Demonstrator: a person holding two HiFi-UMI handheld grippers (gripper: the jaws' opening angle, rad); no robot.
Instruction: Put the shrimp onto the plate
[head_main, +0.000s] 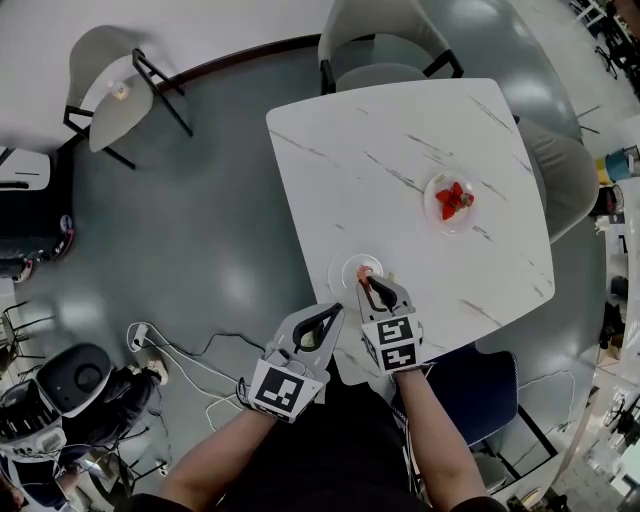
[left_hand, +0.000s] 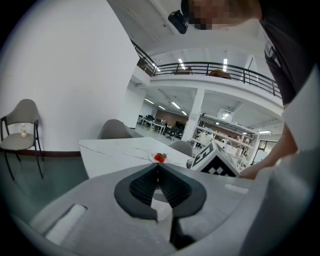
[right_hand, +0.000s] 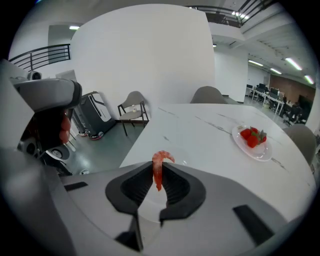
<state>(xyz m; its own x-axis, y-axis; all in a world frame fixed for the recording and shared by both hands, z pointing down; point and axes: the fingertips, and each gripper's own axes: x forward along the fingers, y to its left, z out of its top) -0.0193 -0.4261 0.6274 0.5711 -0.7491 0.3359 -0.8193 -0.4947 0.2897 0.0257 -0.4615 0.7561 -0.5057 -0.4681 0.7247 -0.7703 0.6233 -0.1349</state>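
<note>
A pink-orange shrimp (right_hand: 160, 167) stands upright between the pads of my right gripper (right_hand: 158, 176), which is shut on it. In the head view that gripper (head_main: 366, 285) hangs over a small round plate (head_main: 345, 270) near the table's near-left edge, and the shrimp (head_main: 363, 273) shows just above the plate's middle. My left gripper (head_main: 333, 312) sits beside it, off the table's edge, with its jaws shut and nothing in them (left_hand: 158, 169). Much of the small plate is hidden behind the right jaws in the right gripper view.
A second plate with strawberries (head_main: 453, 200) lies further out on the white marble table (head_main: 400, 140); it also shows as the strawberry plate (right_hand: 252, 139). Grey chairs (head_main: 385, 45) stand round the table. Cables (head_main: 180, 355) and a black device (head_main: 75, 375) lie on the floor at left.
</note>
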